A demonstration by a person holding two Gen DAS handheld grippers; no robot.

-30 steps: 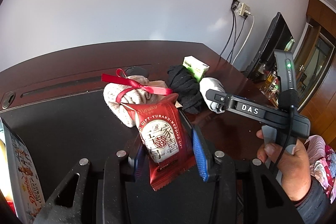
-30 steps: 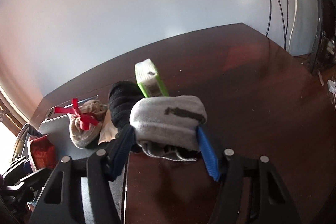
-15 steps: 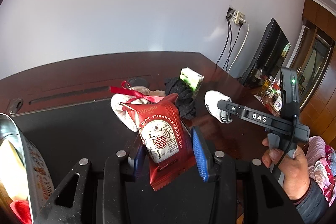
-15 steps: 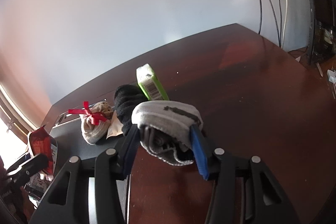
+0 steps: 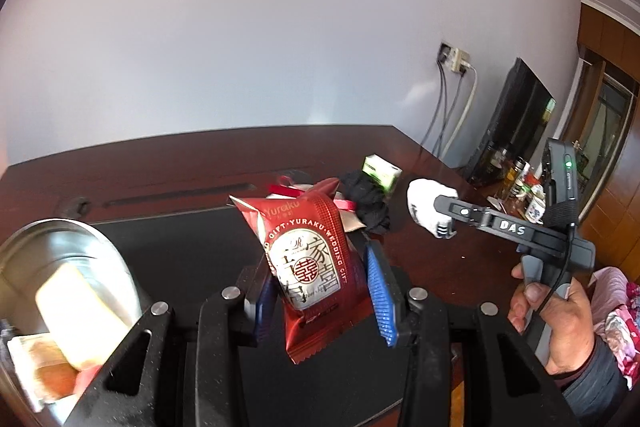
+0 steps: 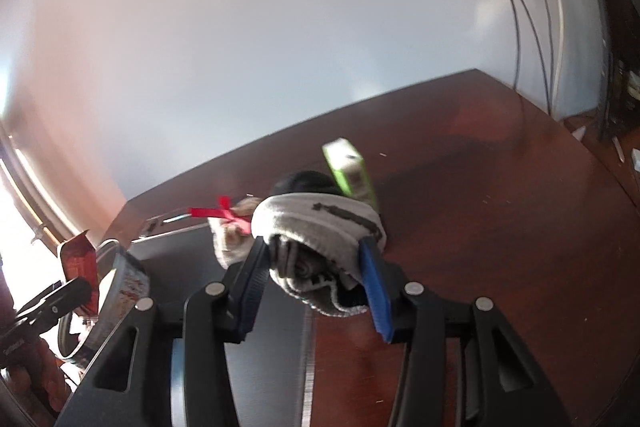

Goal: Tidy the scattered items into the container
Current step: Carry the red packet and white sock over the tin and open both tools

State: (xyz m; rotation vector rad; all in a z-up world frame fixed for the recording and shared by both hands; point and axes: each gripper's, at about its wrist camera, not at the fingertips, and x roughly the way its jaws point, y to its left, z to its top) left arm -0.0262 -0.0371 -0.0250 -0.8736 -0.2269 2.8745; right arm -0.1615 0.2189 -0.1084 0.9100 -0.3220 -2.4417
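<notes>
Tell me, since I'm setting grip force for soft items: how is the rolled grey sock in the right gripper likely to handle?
The rolled grey sock bulges around the right gripper pads, so it probably squashes rather than resists. Its loose end droops below the fingers, suggesting floppy cloth that could unroll. Knit fabric against ribbed blue pads looks unlikely to slip, and it seems light.

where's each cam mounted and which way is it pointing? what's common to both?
Left wrist: on the left gripper, looking along its fingers at the red snack packet it grips; tin lower left; the person's right hand shows.
Right wrist: on the right gripper, looking across the table over its gripped grey sock; no hand clearly visible.
Shared: packet, tin, sock, green box, black cloth, ribboned pouch.
</notes>
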